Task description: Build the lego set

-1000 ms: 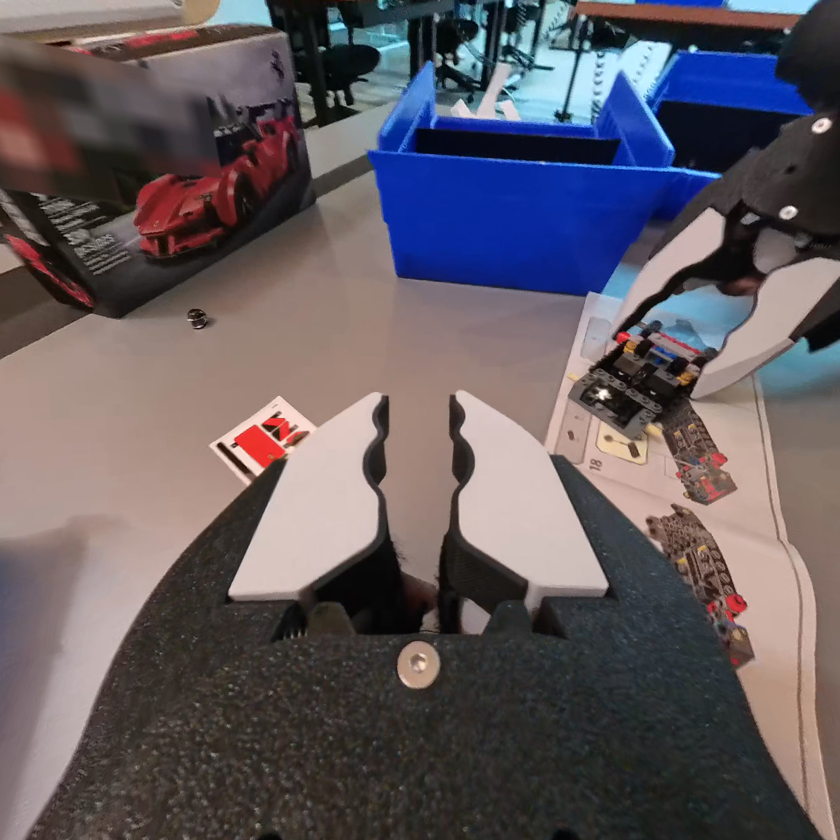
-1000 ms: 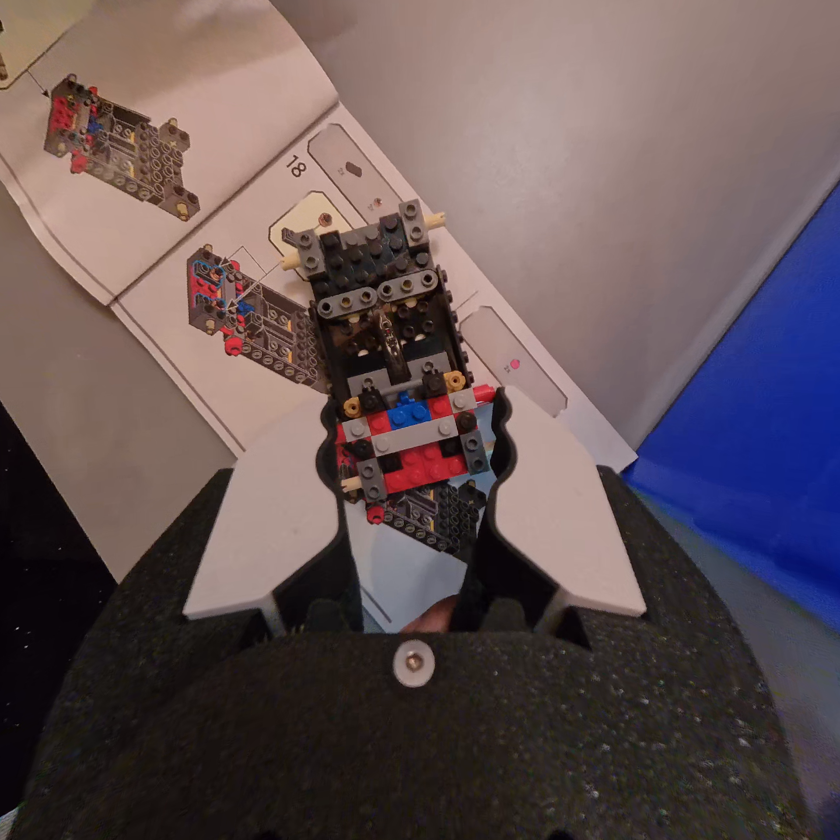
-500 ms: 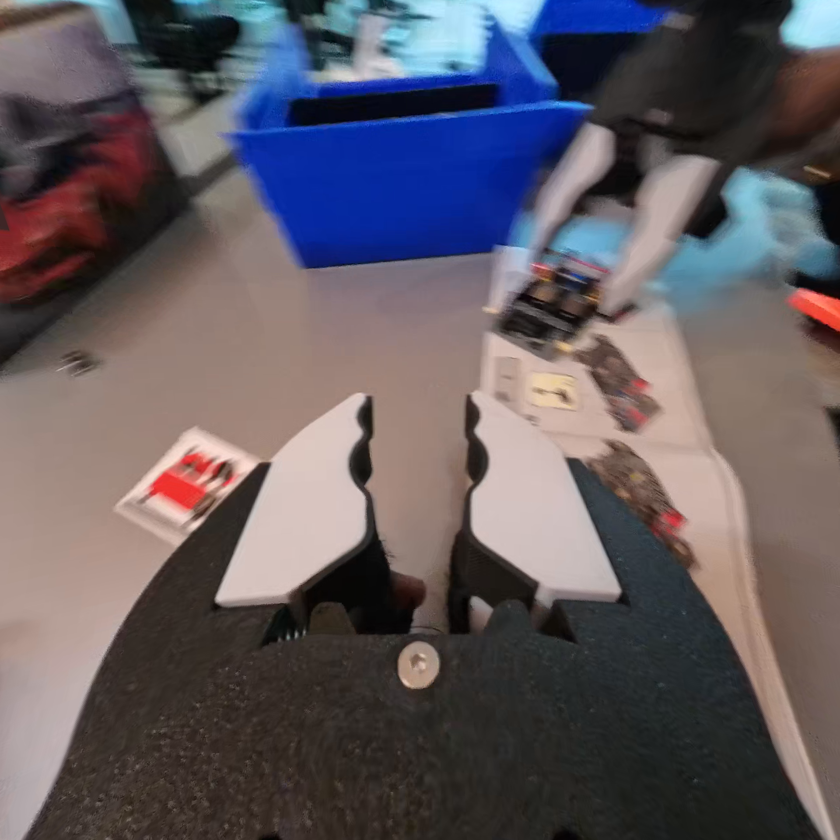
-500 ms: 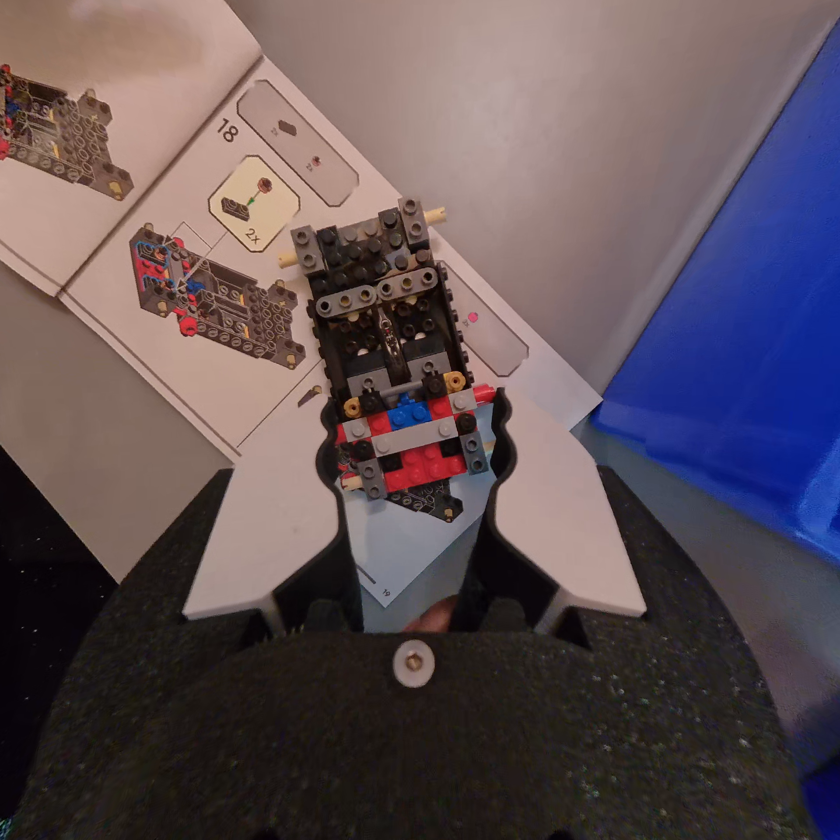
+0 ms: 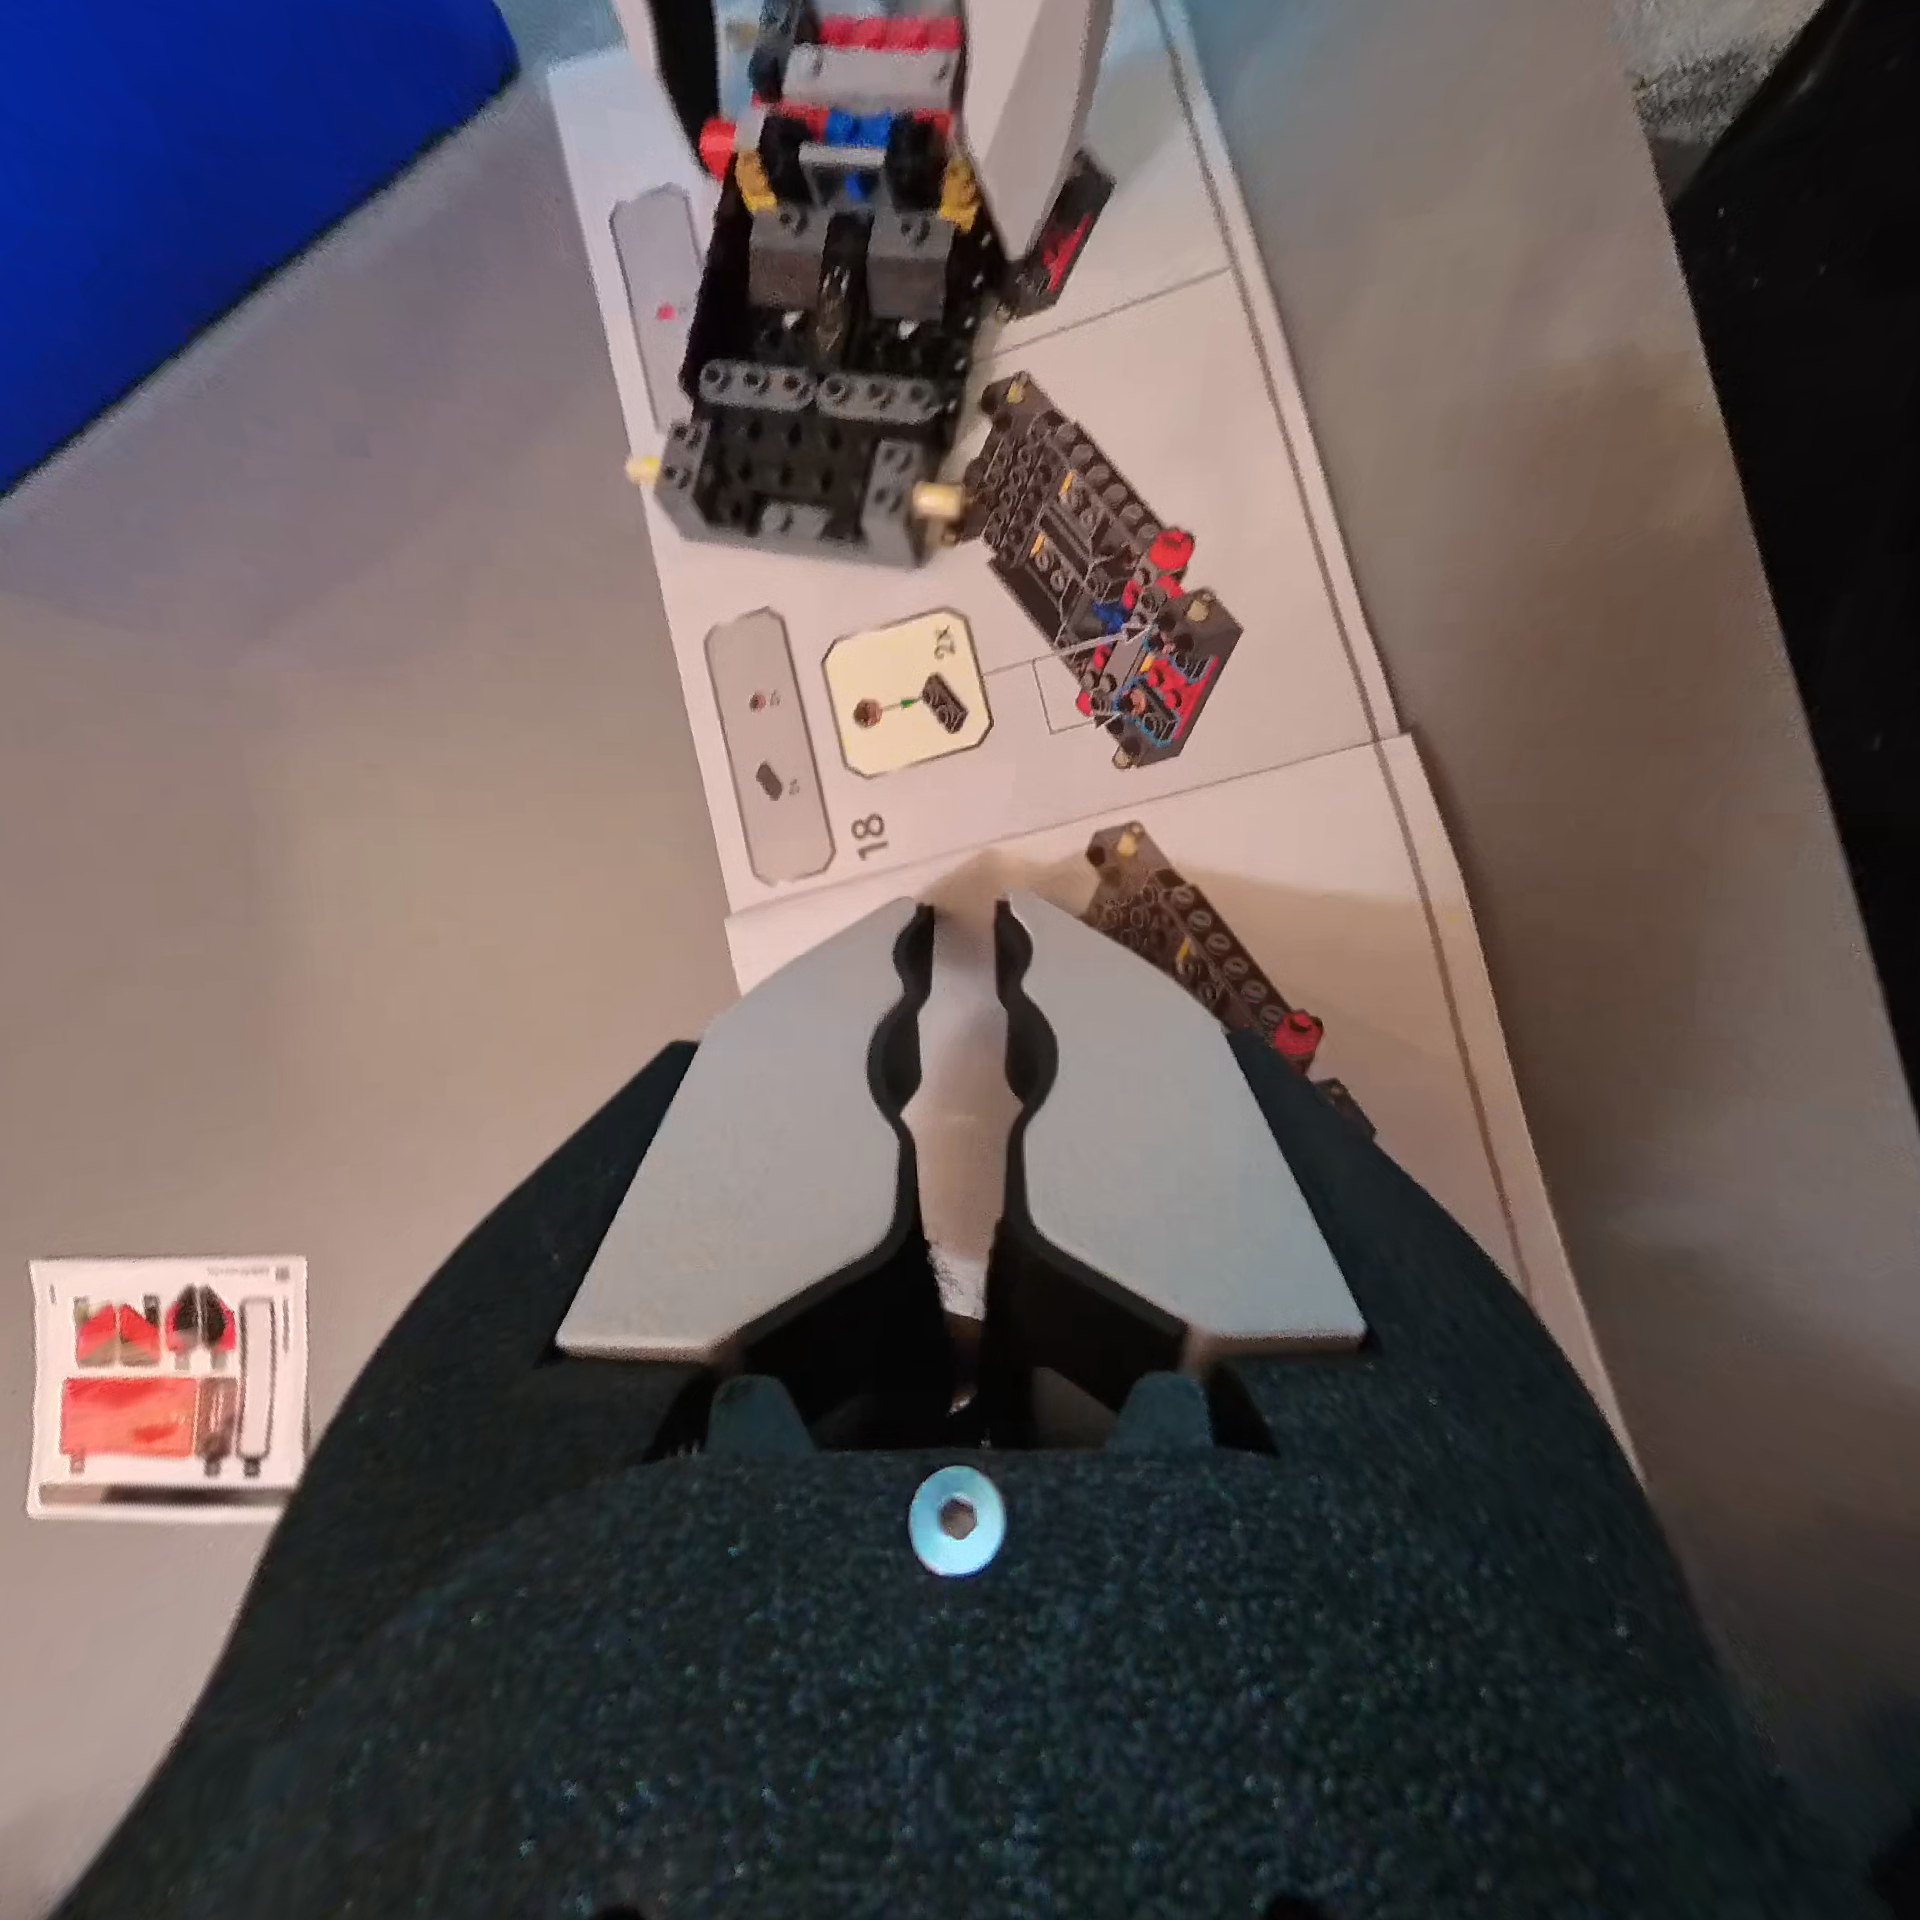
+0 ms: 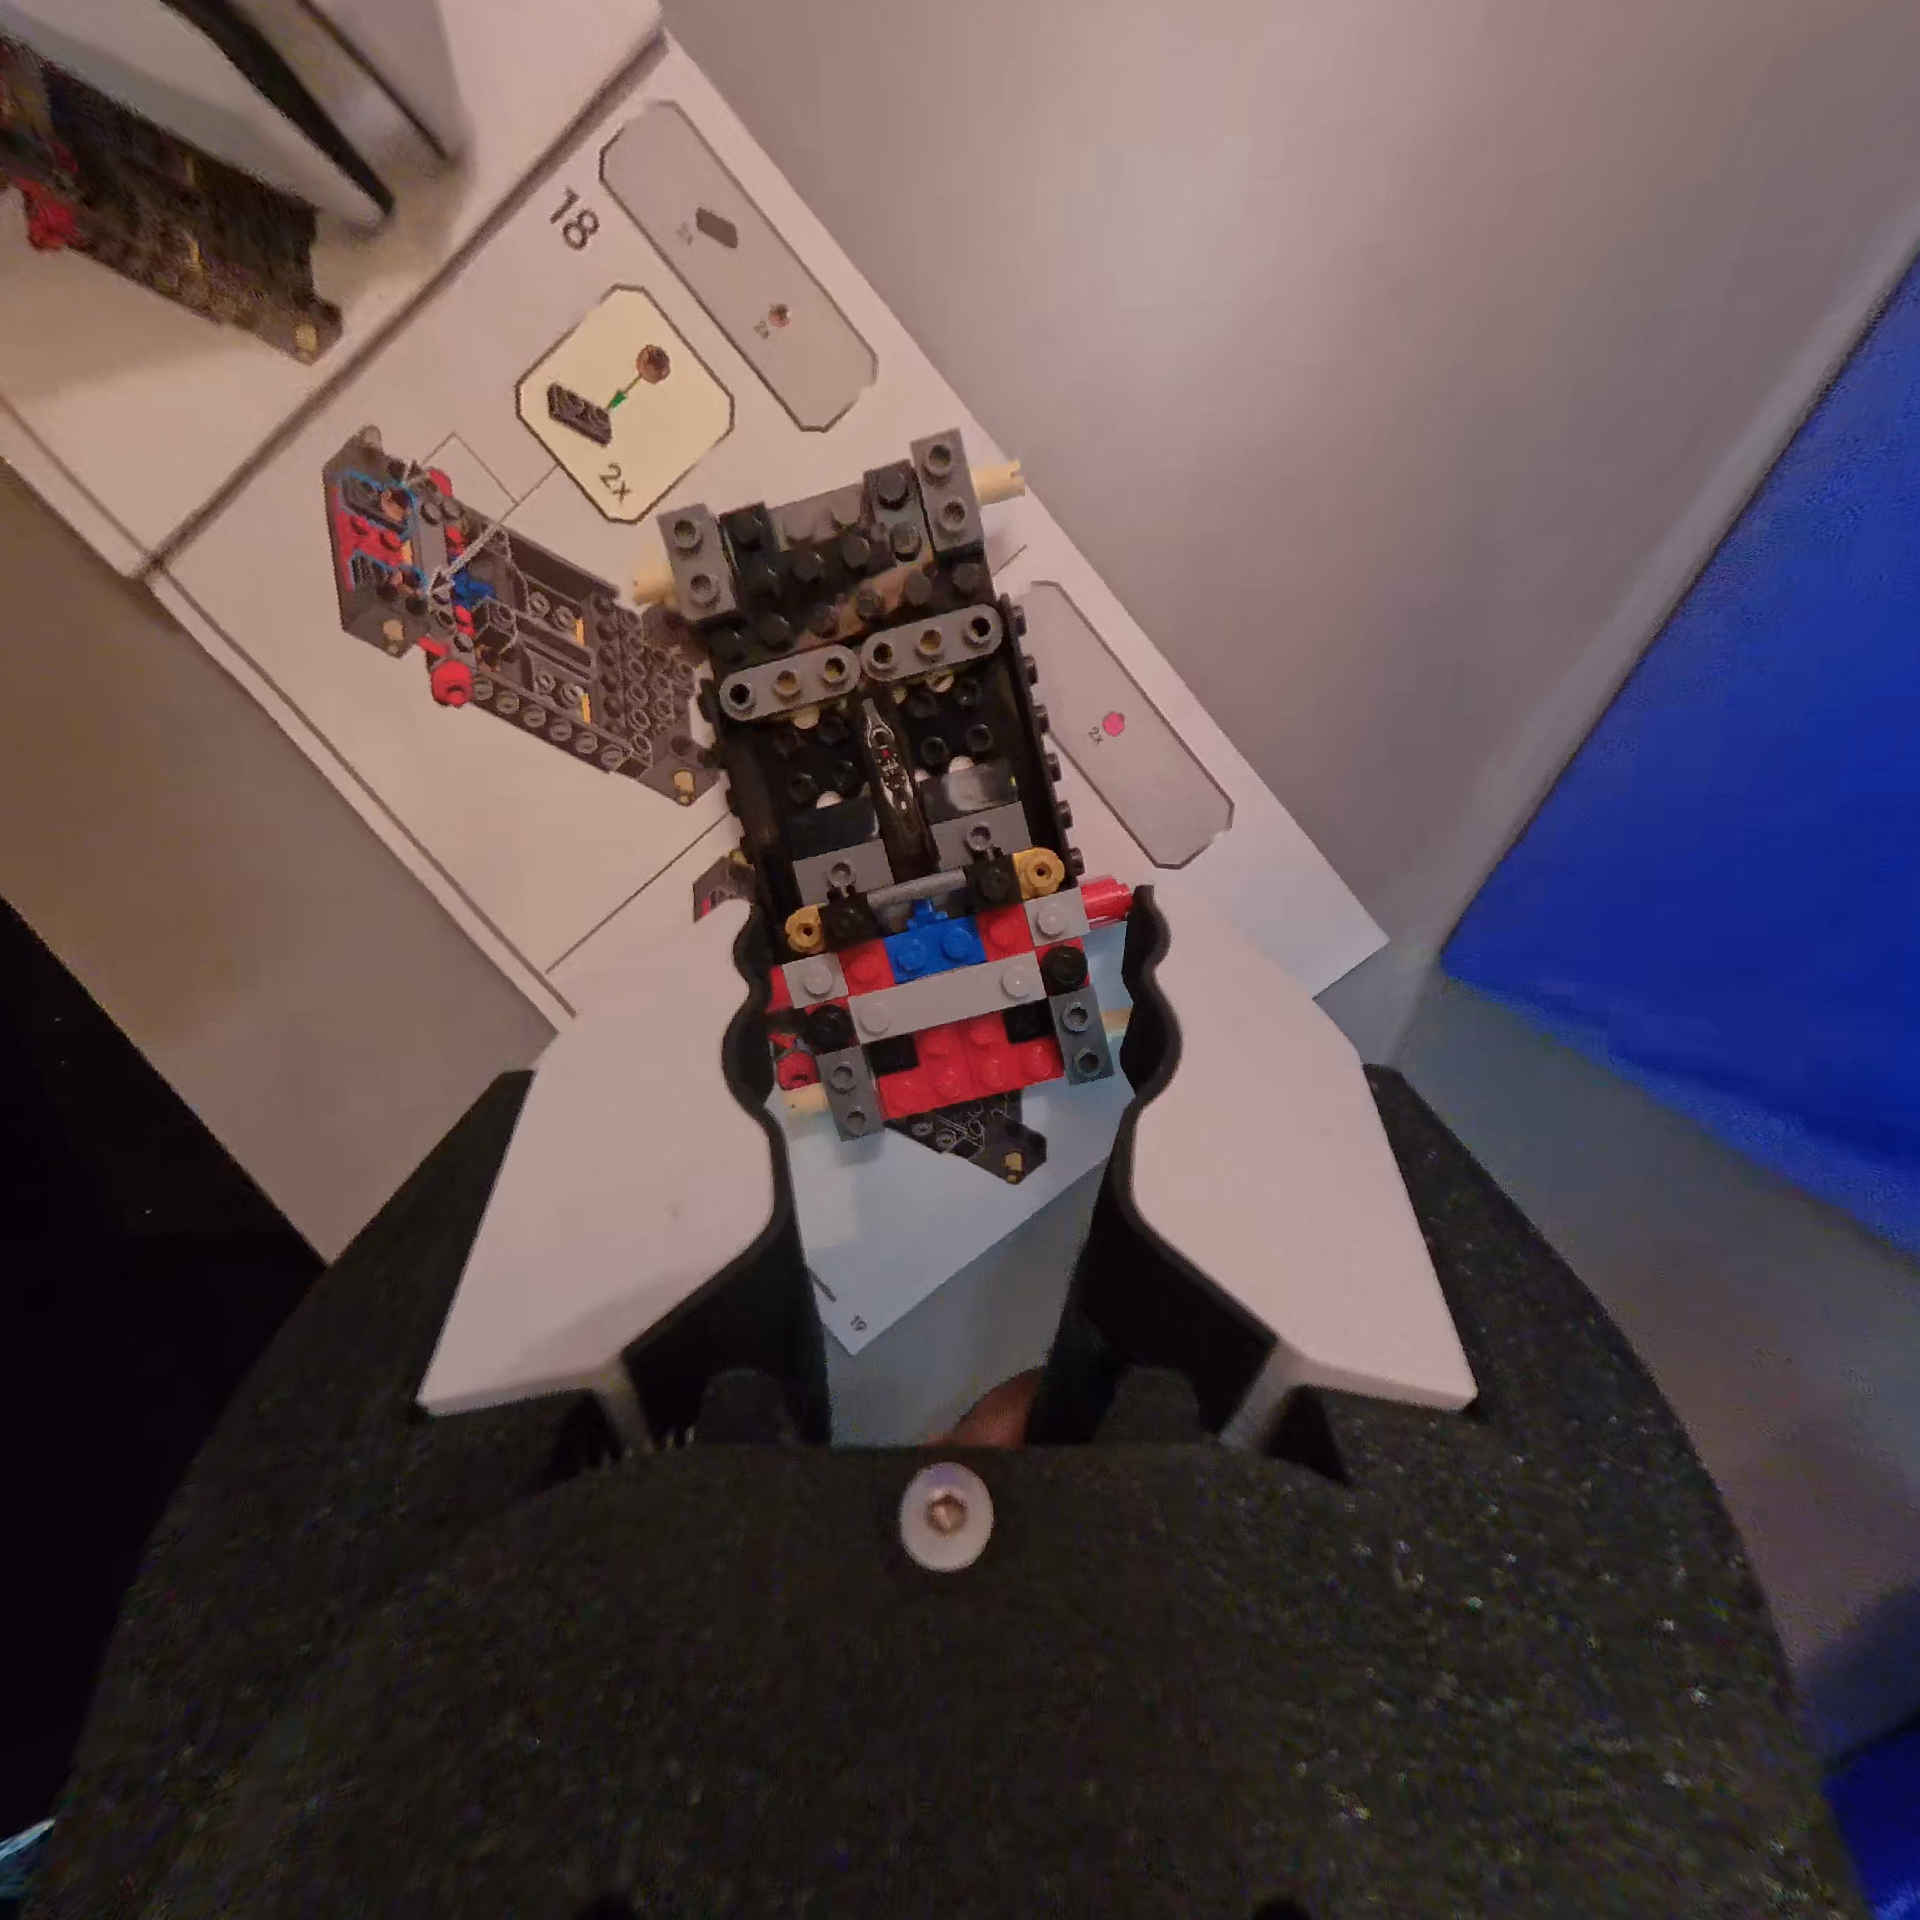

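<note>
My right gripper (image 6: 940, 914) is shut on the rear, red-and-blue end of a partly built black and grey lego chassis (image 6: 883, 727). It holds the chassis just over the open instruction booklet (image 6: 488, 852). In the left wrist view the chassis (image 5: 831, 343) points toward me, with the right gripper's fingers (image 5: 1039, 104) at the top edge. My left gripper (image 5: 961, 914) is empty, its jaws only a narrow gap apart. It hovers over the booklet (image 5: 1247, 436), a short way in front of the chassis's nose. One of its fingers (image 6: 364, 104) shows at the top left of the right wrist view.
A blue bin (image 5: 208, 156) stands to the far left, and shows at the right in the right wrist view (image 6: 1714, 831). A small sticker sheet (image 5: 166, 1382) lies on the grey table (image 5: 312, 831) to my left. A dark drop lies beyond the table edge (image 5: 1818, 623). One gripper's finger ends stand about 15 cm off the other's.
My left gripper has swung right and tipped down over the booklet, close to the chassis, and its jaws have narrowed. The right gripper still holds the chassis and has shifted slightly.
</note>
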Available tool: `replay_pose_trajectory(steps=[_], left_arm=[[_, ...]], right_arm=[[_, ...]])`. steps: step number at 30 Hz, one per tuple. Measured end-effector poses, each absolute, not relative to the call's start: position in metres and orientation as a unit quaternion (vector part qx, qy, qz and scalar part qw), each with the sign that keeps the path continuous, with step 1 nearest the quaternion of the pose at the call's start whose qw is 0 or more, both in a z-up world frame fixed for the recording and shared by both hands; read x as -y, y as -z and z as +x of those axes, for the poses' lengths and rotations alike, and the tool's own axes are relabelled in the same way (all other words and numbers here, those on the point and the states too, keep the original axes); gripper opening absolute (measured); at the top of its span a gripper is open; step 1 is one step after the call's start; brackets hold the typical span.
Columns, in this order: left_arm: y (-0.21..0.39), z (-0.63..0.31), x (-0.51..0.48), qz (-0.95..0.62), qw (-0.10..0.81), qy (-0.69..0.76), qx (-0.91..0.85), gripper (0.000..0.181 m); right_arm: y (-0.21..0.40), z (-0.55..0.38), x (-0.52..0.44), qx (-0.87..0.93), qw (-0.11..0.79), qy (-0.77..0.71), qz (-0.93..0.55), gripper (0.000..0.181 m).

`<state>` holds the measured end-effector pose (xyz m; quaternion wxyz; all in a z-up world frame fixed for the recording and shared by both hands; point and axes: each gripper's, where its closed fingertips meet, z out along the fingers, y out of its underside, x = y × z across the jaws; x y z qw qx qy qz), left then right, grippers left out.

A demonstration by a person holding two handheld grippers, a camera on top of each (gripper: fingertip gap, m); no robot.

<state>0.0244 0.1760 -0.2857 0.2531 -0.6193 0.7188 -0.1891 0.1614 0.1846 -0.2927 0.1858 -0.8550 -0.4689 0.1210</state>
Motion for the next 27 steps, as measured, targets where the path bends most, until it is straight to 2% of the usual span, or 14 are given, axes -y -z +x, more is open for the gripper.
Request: replay_pose_trajectory(steps=[8,11,14,18,23,27], left_arm=[[0.288,-0.009,-0.174,-0.675,0.208,0.221,-0.672,0.009],[0.286,-0.015,-0.176,-0.689,0.193,0.190,-0.672,0.011],[0.269,-0.001,-0.189,-0.697,0.242,0.152,-0.658,0.014],[0.244,0.037,-0.188,-0.678,0.312,0.197,-0.636,0.021],[0.268,0.034,-0.205,-0.682,0.317,0.203,-0.627,0.012],[0.259,0.033,-0.207,-0.669,0.364,0.249,-0.599,0.010]], right_arm=[[0.293,0.129,-0.156,0.521,0.174,-0.122,-0.827,0.066],[0.292,0.128,-0.157,0.537,0.181,-0.135,-0.813,0.066],[0.292,0.129,-0.156,0.555,0.184,-0.145,-0.798,0.066],[0.292,0.129,-0.156,0.561,0.188,-0.149,-0.793,0.066],[0.292,0.131,-0.157,0.564,0.194,-0.152,-0.788,0.066],[0.292,0.137,-0.158,0.567,0.190,-0.139,-0.789,0.066]])
